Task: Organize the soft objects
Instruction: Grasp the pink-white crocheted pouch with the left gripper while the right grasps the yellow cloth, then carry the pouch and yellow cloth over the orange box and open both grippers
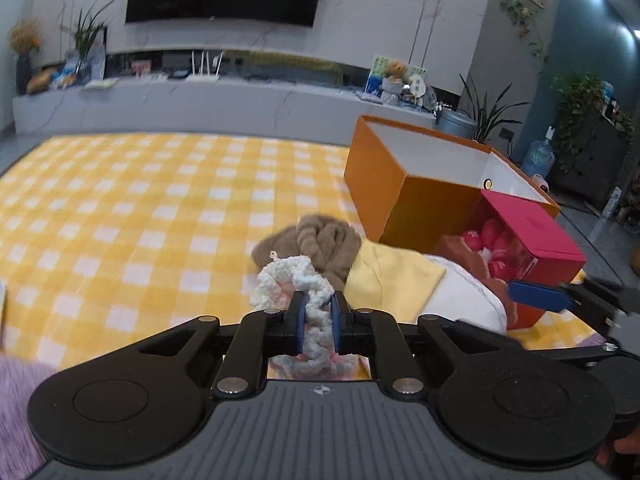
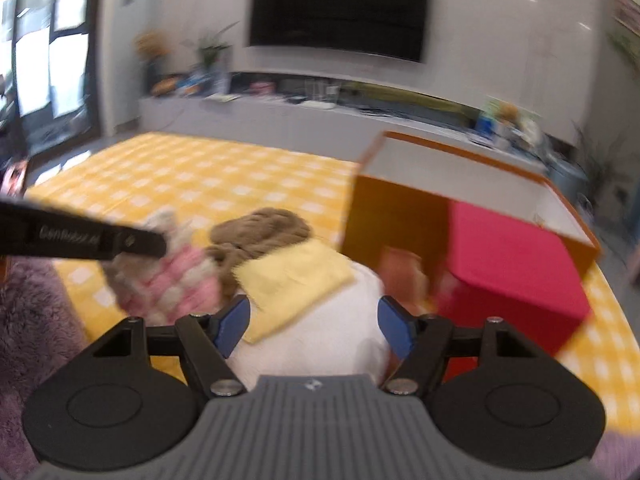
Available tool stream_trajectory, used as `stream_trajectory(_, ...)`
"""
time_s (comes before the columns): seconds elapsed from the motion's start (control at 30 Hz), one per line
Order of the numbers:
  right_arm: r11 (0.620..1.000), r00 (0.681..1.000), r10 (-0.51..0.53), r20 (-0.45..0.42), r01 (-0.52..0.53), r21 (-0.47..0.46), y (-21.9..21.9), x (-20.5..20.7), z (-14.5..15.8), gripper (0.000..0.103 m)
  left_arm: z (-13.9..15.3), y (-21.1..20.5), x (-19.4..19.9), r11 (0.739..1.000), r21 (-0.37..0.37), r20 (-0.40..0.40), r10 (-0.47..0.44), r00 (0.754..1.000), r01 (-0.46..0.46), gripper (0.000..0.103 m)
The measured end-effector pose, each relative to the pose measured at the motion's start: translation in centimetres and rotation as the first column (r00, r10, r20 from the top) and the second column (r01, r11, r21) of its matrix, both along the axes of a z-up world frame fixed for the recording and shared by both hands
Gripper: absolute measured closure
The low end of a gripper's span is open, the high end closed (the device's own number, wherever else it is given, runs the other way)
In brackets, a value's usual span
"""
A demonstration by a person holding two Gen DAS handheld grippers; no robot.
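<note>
Fingers of the left gripper (image 1: 316,312) pinch the white-and-pink knitted piece (image 1: 294,280), which hangs lengthwise between them; the orange box (image 1: 404,196) lies ahead-right, at the yellow checked cloth's (image 1: 140,200) right edge; the right gripper (image 2: 314,320) gapes empty, nearer it.

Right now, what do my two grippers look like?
Both match: the left gripper and right gripper have black linkage arms with silver pivot pins, blue pads on the jaws, two round black discs, and a ribbed grey body with a small roundel mark. White lettering runs along the left one's side, blurred.
</note>
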State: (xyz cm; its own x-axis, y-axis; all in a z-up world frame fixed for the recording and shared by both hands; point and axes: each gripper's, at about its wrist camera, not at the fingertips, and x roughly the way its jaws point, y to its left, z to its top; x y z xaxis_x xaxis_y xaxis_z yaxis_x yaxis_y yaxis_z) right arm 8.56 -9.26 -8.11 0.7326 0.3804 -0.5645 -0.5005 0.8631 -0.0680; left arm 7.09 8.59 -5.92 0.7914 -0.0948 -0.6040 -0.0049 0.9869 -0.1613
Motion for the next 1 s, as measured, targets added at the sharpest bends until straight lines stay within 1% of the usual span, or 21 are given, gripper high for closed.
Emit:
stream_trajectory(0.03,0.999,1.0,0.025,0.003,-0.025,-0.022,0.8,0.5,-0.2,0.034,-0.2,0.1,0.3,1.0,0.003,-0.007,-0.002,1.0,0.002,0.089)
stream_trajectory(0.1,0.996,0.998,0.064,0.013,-0.063,-0.065,2.1,1.7,-0.6,0.034,-0.9,0.5,1.0,1.0,-0.027,-0.041,-0.008,0.999,0.007,0.089)
stream_trajectory(0.17,0.991,0.997,0.08,0.007,-0.079,-0.11,3.3,3.0,-1.3,0.034,-1.7,0.7,1.4,0.999,-0.041,-0.074,-0.017,0.997,0.014,0.089)
stream_trajectory(0.27,0.985,0.997,0.067,-0.03,-0.07,-0.159,4.5,5.1,-2.3,0.032,-2.4,0.9,1.9,0.998,-0.059,-0.116,-0.024,0.993,0.018,0.088)
stream_trajectory(0.33,0.983,0.998,0.061,-0.034,-0.066,-0.173,4.9,5.9,-2.8,0.032,-2.8,1.0,2.2,0.998,-0.064,-0.14,-0.026,0.99,0.017,0.087)
stream_trajectory(0.43,0.975,0.997,0.066,-0.042,-0.073,-0.21,5.5,6.5,-3.8,0.032,-3.2,0.9,2.4,0.998,-0.057,-0.165,-0.027,0.986,0.018,0.082)
stream_trajectory(0.5,0.972,0.997,0.069,-0.045,-0.077,-0.224,5.7,6.6,-4.5,0.033,-3.3,0.9,2.4,0.998,-0.063,-0.17,-0.038,0.985,0.028,0.082)
stream_trajectory(0.53,0.971,0.996,0.07,-0.046,-0.079,-0.225,5.7,6.6,-4.8,0.035,-3.3,0.9,2.3,0.997,-0.065,-0.168,-0.041,0.985,0.031,0.082)
stream_trajectory(0.57,0.971,0.996,0.072,-0.048,-0.081,-0.225,5.7,6.6,-5.0,0.037,-3.3,1.0,2.2,0.997,-0.066,-0.168,-0.042,0.985,0.032,0.082)
stream_trajectory(0.6,0.97,0.996,0.076,-0.052,-0.086,-0.226,5.7,6.5,-5.2,0.047,-3.4,1.0,2.2,0.997,-0.068,-0.17,-0.042,0.984,0.031,0.082)
stream_trajectory(0.63,0.969,0.995,0.078,-0.054,-0.089,-0.231,5.7,6.6,-5.4,0.053,-3.4,1.1,2.2,0.997,-0.068,-0.174,-0.042,0.984,0.03,0.082)
stream_trajectory(0.67,0.967,0.996,0.078,-0.041,-0.086,-0.239,5.7,6.5,-5.4,0.056,-3.4,1.1,2.2,0.997,-0.067,-0.178,-0.041,0.983,0.029,0.082)
stream_trajectory(0.73,0.964,0.996,0.084,-0.03,-0.089,-0.249,5.9,6.5,-5.4,0.069,-3.5,1.0,2.4,0.998,-0.062,-0.187,-0.041,0.981,0.03,0.082)
stream_trajectory(0.77,0.966,0.996,0.085,-0.027,-0.089,-0.244,5.8,6.5,-5.3,0.073,-3.6,0.9,2.4,0.998,-0.058,-0.192,-0.043,0.98,0.032,0.082)
stream_trajectory(0.83,0.969,0.996,0.086,-0.019,-0.088,-0.233,5.7,6.6,-4.9,0.094,-3.6,0.7,2.4,0.998,-0.051,-0.196,-0.044,0.98,0.035,0.082)
stream_trajectory(0.87,0.969,0.996,0.09,-0.017,-0.091,-0.23,5.7,6.6,-4.7,0.097,-3.6,0.7,2.4,0.998,-0.049,-0.195,-0.043,0.98,0.035,0.082)
stream_trajectory(0.97,0.973,0.996,0.093,-0.013,-0.094,-0.209,5.5,6.3,-3.9,0.097,-3.5,0.7,2.3,0.998,-0.049,-0.19,-0.043,0.981,0.034,0.082)
stream_trajectory(1.0,0.976,0.996,0.092,-0.006,-0.092,-0.199,5.4,6.1,-3.5,0.098,-3.5,0.7,2.2,0.998,-0.05,-0.184,-0.045,0.982,0.036,0.085)
